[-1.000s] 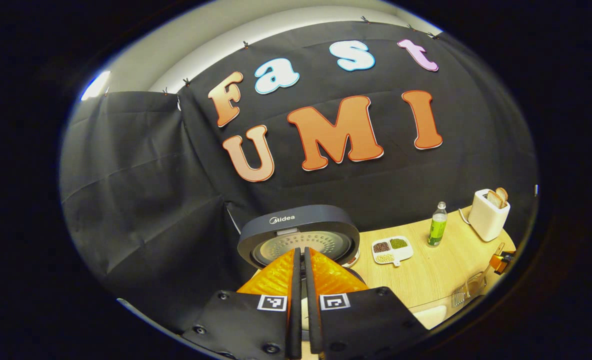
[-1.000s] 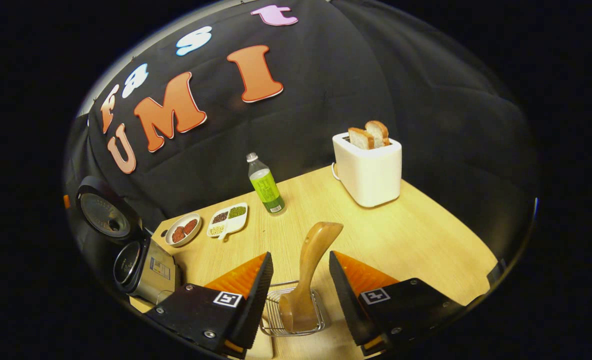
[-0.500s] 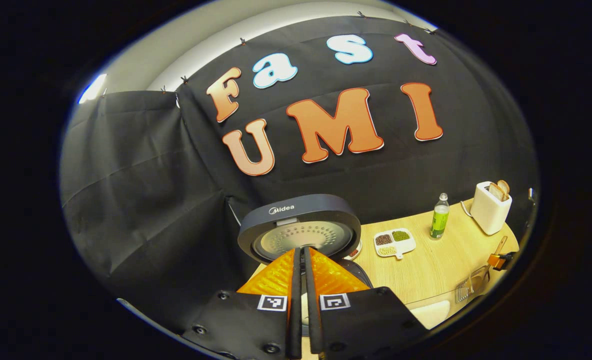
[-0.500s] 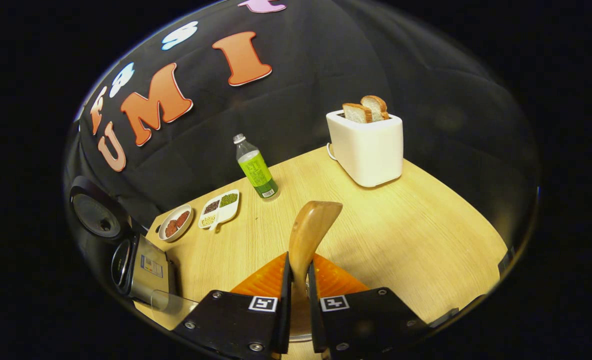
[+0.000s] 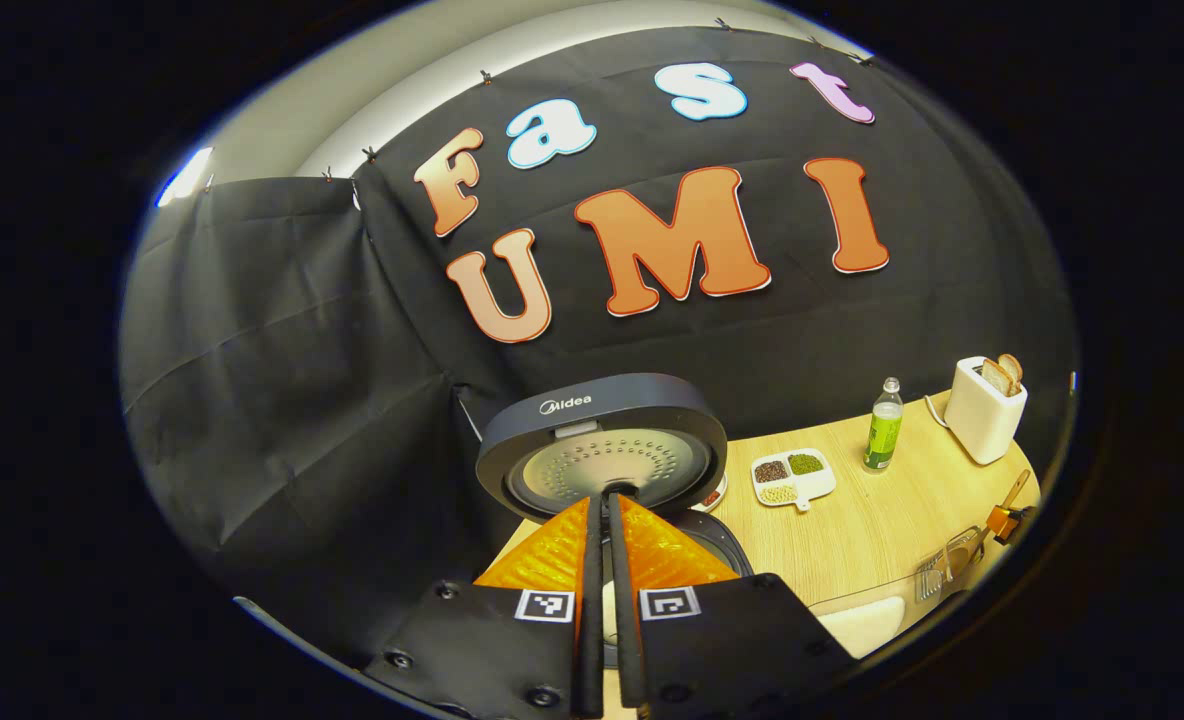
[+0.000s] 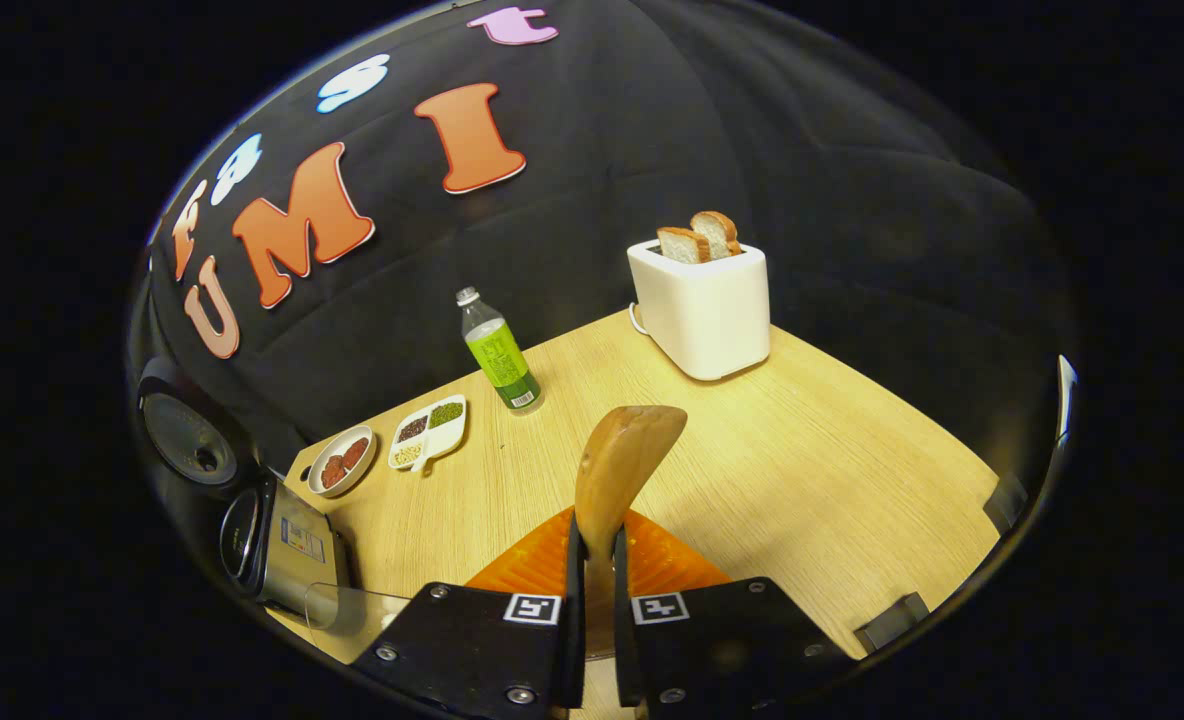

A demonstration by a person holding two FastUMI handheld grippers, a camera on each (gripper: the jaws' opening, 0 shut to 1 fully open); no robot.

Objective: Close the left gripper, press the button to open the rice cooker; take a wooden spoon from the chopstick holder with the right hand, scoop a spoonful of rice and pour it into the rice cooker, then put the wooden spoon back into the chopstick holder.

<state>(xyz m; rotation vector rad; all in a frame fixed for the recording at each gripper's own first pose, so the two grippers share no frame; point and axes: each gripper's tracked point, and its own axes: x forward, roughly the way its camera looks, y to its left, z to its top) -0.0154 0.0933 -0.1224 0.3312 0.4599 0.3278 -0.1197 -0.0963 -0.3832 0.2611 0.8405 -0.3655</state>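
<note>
Wooden spoon (image 6: pixel 614 470) first: the right gripper (image 6: pixel 593 560) has both fingers pressed against its handle, and the spoon's broad end stands up ahead of the fingers, leaning a little to the right, above the table (image 6: pixel 832 470). Further out in the right gripper view, the rice cooker (image 6: pixel 272 535) sits at the table's left edge with its lid (image 6: pixel 184 435) raised, and a clear container (image 6: pixel 347 605) sits just beside it. The left gripper (image 5: pixel 607 560) has its fingers drawn together on nothing, pointing at the cooker's raised lid (image 5: pixel 602 445) with the pot's rim just below. At the far right of that view the wire holder (image 5: pixel 947 570) stands on the table. By my reading, the button press is done and the spoon is taken; scooping rice, pouring it in and returning the spoon remain. Both grippers look tipped downward toward the table, the right one held above its middle.
</note>
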